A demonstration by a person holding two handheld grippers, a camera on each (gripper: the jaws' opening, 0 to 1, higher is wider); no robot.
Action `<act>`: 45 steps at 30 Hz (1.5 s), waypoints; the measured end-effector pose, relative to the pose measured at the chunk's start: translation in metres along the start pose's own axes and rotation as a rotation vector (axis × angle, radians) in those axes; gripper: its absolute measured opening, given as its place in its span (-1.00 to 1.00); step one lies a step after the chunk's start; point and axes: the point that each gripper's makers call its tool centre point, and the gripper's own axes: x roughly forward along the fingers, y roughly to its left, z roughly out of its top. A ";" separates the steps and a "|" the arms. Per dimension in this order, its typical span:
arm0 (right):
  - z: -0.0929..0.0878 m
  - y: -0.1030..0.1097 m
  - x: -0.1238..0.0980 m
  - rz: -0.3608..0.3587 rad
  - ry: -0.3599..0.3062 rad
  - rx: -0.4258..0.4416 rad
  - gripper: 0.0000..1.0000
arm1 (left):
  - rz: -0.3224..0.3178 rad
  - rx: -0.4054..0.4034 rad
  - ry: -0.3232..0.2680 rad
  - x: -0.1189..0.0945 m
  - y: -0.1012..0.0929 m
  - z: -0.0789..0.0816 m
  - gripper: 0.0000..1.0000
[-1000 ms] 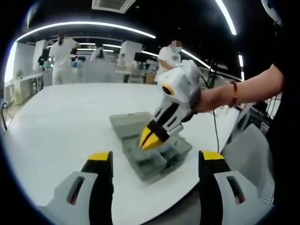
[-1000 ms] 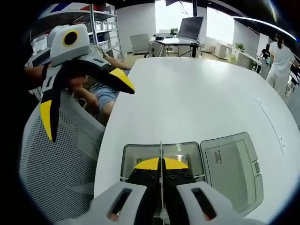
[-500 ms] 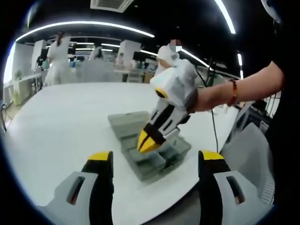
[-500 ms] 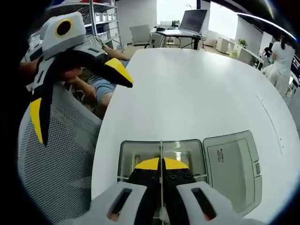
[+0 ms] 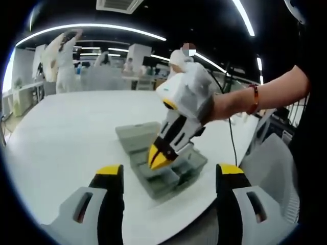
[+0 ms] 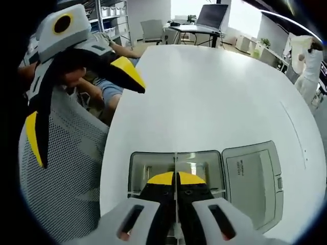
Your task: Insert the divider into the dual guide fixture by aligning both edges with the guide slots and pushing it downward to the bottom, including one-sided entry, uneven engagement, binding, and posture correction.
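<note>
Divider (image 6: 175, 164) pinched in right tool (image 6: 175, 178) over grey box (image 6: 153, 162); left tool (image 5: 168, 176) wide, mesh chair (image 6: 66, 168) beside.

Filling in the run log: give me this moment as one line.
right gripper: shut on divider | divider: upright over open grey box | left gripper: open, idle, off table

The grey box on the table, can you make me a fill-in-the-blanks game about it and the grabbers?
The right gripper is shut on a thin ____.
The grey box has its lid ____.
The left gripper has its jaws ____.
The box rests on a ____ table.

Missing words: divider; open; open; white
</note>
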 end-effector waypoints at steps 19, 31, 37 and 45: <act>0.006 -0.010 -0.021 -0.058 -0.116 0.139 -0.56 | 0.006 0.015 0.020 -0.002 -0.002 -0.002 0.43; 0.012 -0.015 -0.049 -0.155 -0.262 0.217 0.01 | -0.016 0.046 0.051 -0.003 -0.010 0.006 0.61; 0.006 -0.013 -0.068 -0.176 -0.322 0.271 0.31 | -0.037 0.060 0.085 0.000 -0.014 0.006 0.78; -0.009 -0.008 -0.091 -0.214 -0.381 0.349 0.52 | -0.060 0.077 0.098 0.004 -0.024 0.013 0.94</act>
